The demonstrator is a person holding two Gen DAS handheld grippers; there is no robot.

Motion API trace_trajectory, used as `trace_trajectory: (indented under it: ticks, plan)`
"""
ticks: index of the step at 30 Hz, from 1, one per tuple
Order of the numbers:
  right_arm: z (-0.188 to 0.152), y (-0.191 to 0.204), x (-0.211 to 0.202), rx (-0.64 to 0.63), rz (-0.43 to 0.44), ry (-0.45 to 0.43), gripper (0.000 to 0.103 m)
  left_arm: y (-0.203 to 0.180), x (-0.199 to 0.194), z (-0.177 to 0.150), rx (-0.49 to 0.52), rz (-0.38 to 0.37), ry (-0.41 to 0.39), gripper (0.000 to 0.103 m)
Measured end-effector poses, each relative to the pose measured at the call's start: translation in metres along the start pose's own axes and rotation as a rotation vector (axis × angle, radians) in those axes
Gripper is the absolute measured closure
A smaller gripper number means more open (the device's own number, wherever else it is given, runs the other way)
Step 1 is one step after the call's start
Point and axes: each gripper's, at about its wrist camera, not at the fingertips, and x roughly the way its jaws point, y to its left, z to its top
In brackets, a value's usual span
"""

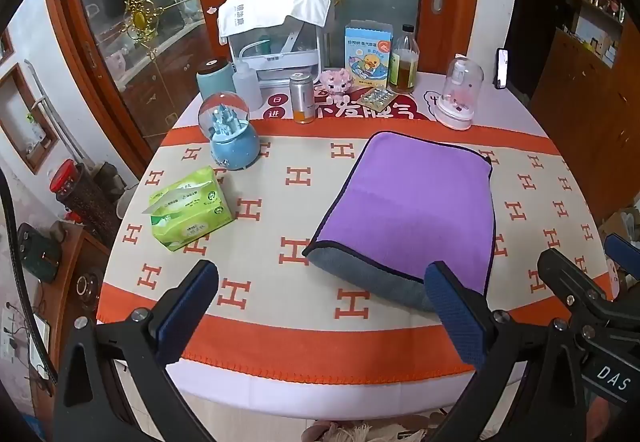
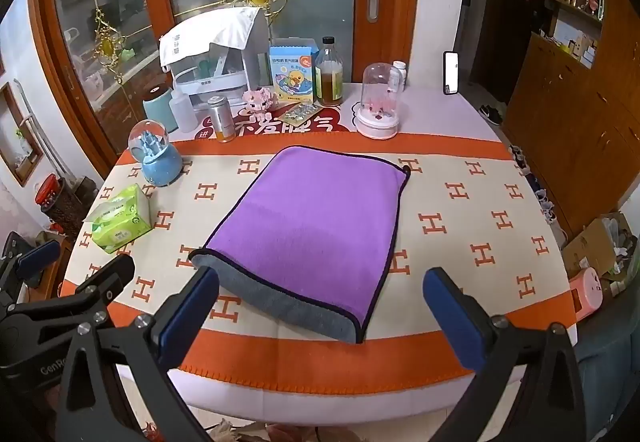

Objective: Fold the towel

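Towel (image 2: 316,230) lies flat on the worktop (image 2: 480,202), on the orange-and-cream cloth, near the front edge and roughly centred in the right wrist view. Purple face up, grey underside showing along the near end, which looks like a rounded fold; dark piping traces the sides and far end. Judged: already doubled at least once, so either one more fold remains or the job is nearly finished.

Left gripper (image 1: 320,298): fingers spread wide, holding nothing, hovering off the near left corner of the towel. Right gripper (image 2: 320,302): fingers likewise spread, empty, lined up with the near grey end.

Notes for a further fold, if one is intended:
- Pinch both layers at the near corners, one gripper each, so the layers do not slide apart.
- Lift just clear of the cloth, carry both corners together toward the far end, match the piping edges before letting go.
- Keep the two hands level; the thick pile probably springs back, so press the crease down.

Hazards: snow globe (image 2: 156,158) and tissue pack (image 2: 120,220) stand left of the towel, apart from it; glass dome ornament (image 2: 380,102) sits just beyond the far edge.
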Motion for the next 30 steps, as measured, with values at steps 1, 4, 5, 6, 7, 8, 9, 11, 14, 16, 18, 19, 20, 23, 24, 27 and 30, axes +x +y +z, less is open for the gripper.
trace_trajectory:
  ticks: [1, 4, 5, 6, 7, 8, 9, 11, 14, 16, 18, 19, 20, 23, 24, 27, 30]
  plan:
    - [0.0, 0.0, 0.0005, 0.0, 0.0, 0.0, 0.001, 0.0, 0.0, 0.0, 0.0, 0.001, 0.001, 0.001]
    - [-0.0001, -0.0001, 0.0022, 0.002, 0.003, 0.006, 0.001, 0.0003, -0.0005, -0.0001, 0.0, 0.0, 0.0, 0.001]
    - [-0.0002, -0.0002, 0.0026, 0.002, 0.004, 0.005, 0.001, 0.0003, -0.0007, -0.0002, 0.0, 0.0, 0.001, 0.001]
    - [-0.0004, -0.0002, 0.0029, 0.003, 0.004, 0.005, 0.001, 0.0003, -0.0004, -0.0001, 0.0, 0.001, 0.002, 0.001]
    - [-0.0006, -0.0002, 0.0032, 0.003, 0.005, 0.005, 0.001, 0.0004, -0.0008, -0.0003, 0.001, 0.002, 0.002, 0.001]
    - [-0.0009, -0.0001, 0.0035, 0.003, 0.006, 0.005, 0.001, 0.0007, -0.0012, -0.0006, 0.001, 0.003, 0.002, 0.001]
    - [-0.0014, 0.0, 0.0037, 0.003, 0.006, 0.005, 0.001, 0.0003, -0.0006, -0.0001, 0.001, 0.001, 0.005, 0.001]
    - [0.0001, -0.0007, 0.0049, 0.004, 0.005, 0.011, 0.001, 0.0004, -0.0012, -0.0002, 0.001, 0.002, 0.005, 0.001]
    - [0.0004, -0.0009, 0.0036, 0.005, 0.003, 0.01, 0.001, 0.0003, -0.0004, -0.0001, 0.002, 0.003, 0.006, 0.001]
    - [0.0013, -0.0016, 0.0043, 0.005, 0.004, 0.012, 0.001, 0.0003, -0.0001, 0.0001, 0.002, 0.002, 0.009, 0.001]
    - [-0.0006, -0.0015, 0.0066, 0.005, 0.005, 0.013, 0.001, 0.0, -0.0006, 0.0003, 0.002, 0.003, 0.01, 0.001]
    - [-0.0018, -0.0008, 0.0058, 0.004, 0.003, 0.011, 0.001, -0.0001, -0.0011, 0.0003, 0.002, 0.002, 0.009, 0.001]
    - [-0.0016, -0.001, 0.0056, 0.005, 0.004, 0.012, 0.001, 0.0, -0.0009, 0.0003, 0.002, 0.002, 0.009, 0.001]
    - [-0.0012, -0.0007, 0.0045, 0.008, 0.006, 0.017, 0.001, 0.0002, 0.0001, 0.0003, 0.003, 0.002, 0.01, 0.001]
    - [-0.001, -0.0001, 0.004, 0.008, 0.005, 0.019, 0.001, 0.0003, 0.0036, 0.001, 0.003, 0.002, 0.011, 0.001]
    - [-0.0024, -0.0016, 0.0066, 0.008, 0.006, 0.02, 0.001, 0.0002, 0.0039, 0.001, 0.003, 0.003, 0.012, 0.001]
    - [-0.0035, -0.0023, 0.0053, 0.008, 0.006, 0.021, 0.001, 0.0004, 0.0036, 0.0012, 0.003, 0.005, 0.01, 0.001]
